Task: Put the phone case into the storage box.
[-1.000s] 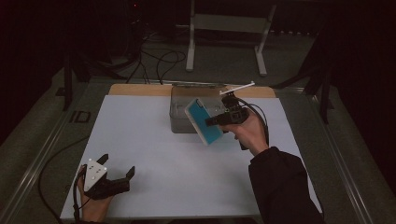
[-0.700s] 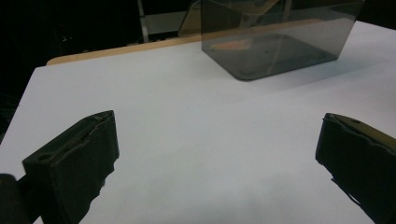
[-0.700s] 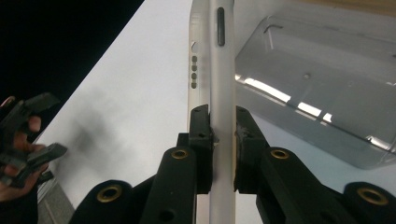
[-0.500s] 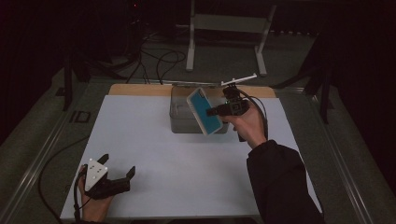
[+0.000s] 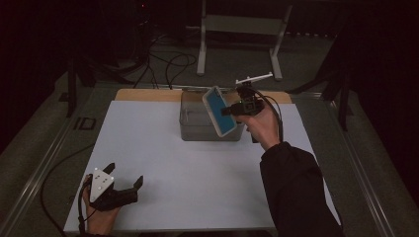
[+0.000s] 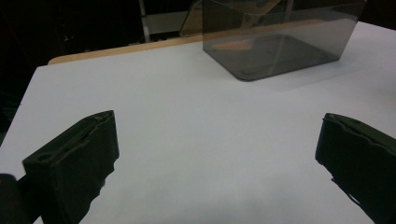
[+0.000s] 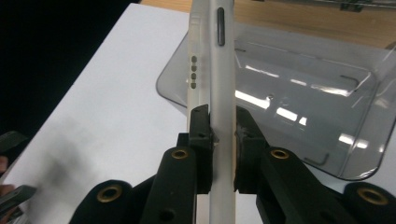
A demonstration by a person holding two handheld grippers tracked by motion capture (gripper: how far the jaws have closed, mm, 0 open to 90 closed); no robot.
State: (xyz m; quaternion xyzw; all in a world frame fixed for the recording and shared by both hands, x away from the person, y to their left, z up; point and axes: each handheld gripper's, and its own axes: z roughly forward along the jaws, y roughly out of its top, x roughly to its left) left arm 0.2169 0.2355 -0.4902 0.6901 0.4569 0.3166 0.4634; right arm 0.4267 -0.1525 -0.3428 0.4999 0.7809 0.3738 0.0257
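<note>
- The right gripper (image 7: 219,144) has its fingers clamped on a cased phone (image 5: 220,110), held edge-up above the smoky plastic bin (image 5: 197,126).
- Advice: lower it slowly between the walls.
- The left gripper (image 6: 215,154) rests wide apart on the tabletop (image 5: 163,158), holding nothing.

Dark lab — floor cables (image 5: 170,64), stand (image 5: 240,29)

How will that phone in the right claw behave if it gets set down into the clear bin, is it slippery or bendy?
The phone is probably stiff: pinched at one end by the right claw, it stays straight. Its smooth pale case may slip. Released on edge into the clear bin, the thin slab would likely topple flat.
</note>
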